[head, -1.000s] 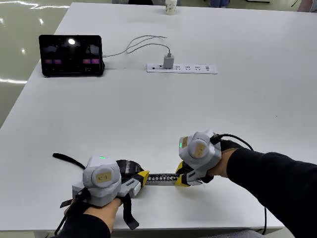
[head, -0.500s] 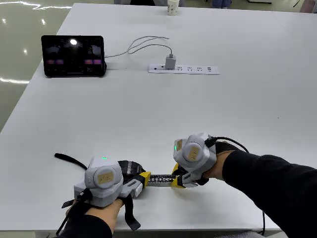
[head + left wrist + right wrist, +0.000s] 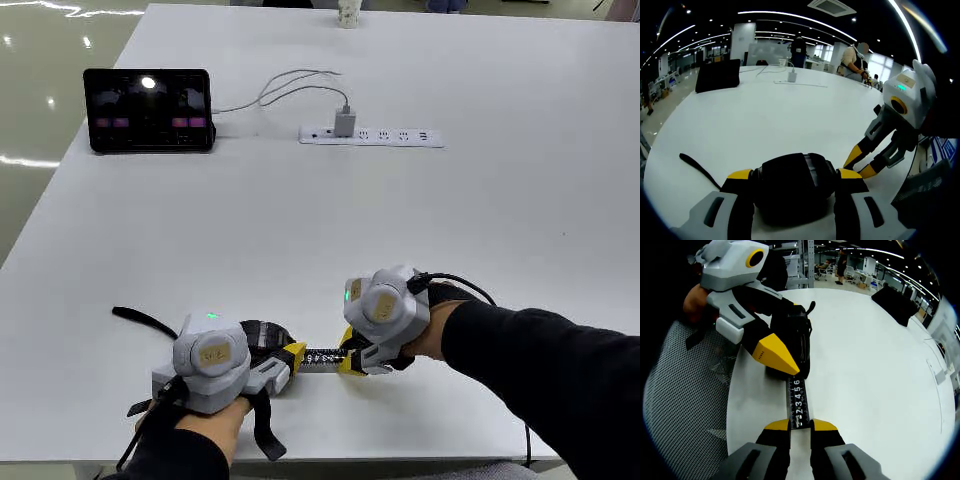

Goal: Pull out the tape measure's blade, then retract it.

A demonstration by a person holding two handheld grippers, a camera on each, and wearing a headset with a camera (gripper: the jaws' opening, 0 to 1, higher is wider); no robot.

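Recoil hazard: I am judging that the spring could whip the blade (image 3: 797, 402) home if my pinch is slackening or the case is twisting loose. My left gripper (image 3: 795, 175), held from 6 o'clock with jaws aimed at 3 o'clock, is clamping the tape measure case (image 3: 790, 195), which is lying near the table's (image 3: 400, 220) 6 o'clock edge. My right gripper (image 3: 800, 426), at 3 o'clock of the case with its forearm lying toward 4 o'clock, is pinching the short blade's tip, jaws aimed at 9 o'clock.
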